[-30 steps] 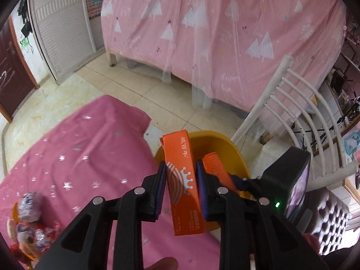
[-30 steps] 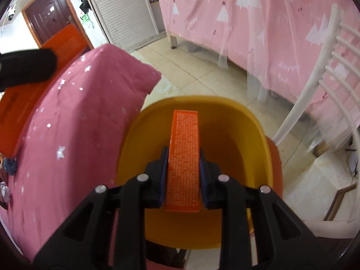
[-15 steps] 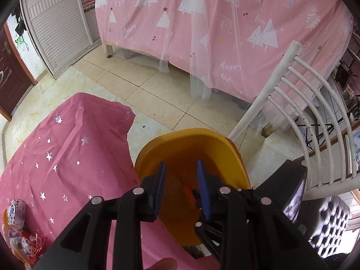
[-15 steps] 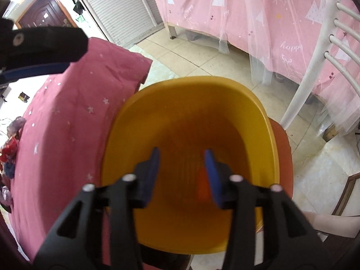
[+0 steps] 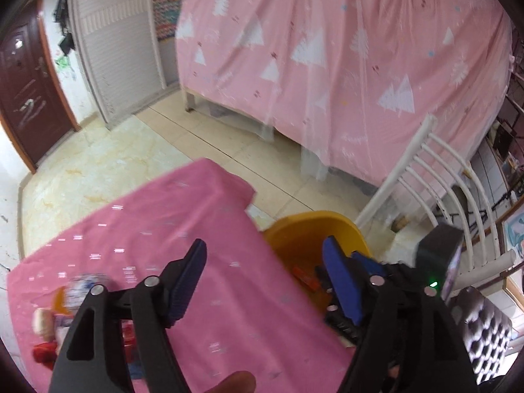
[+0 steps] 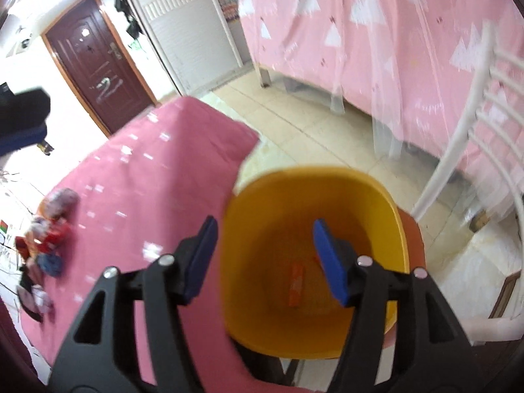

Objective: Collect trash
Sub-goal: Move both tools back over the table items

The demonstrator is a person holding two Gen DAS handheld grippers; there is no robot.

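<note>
Both grippers are over the drop zone with jaws opening and nothing between the pads: the left gripper [image 5: 265,281] hangs above the pink cloth [image 5: 147,229] at the near edge of the yellow bin [image 6: 389,216], and the right gripper [image 6: 265,258] looks straight down into that bin. This reads as the release step of the trash run, with both loads let go. An orange box [image 6: 296,283] lies flat on the bin floor, long and slim, one printed face up; the left view shows orange pieces in the bin as well, half hidden behind the right gripper's blue pads. The bin sits off the table's corner, beside a white chair [image 5: 435,177], on what looks like a reddish stool. More trash waits: a heap of crumpled wrappers [image 6: 49,235] in red, white and blue sits well away on the far left of the cloth, blurred in both views. The next move, by my reading, calls for swinging both grippers back across the cloth to that heap, jaws kept wide, and picking one piece each. Those wrappers look soft and bunched, so a pinch may drag neighbours along or slip off a loose fold; a low, square approach seems the safer line.
</note>
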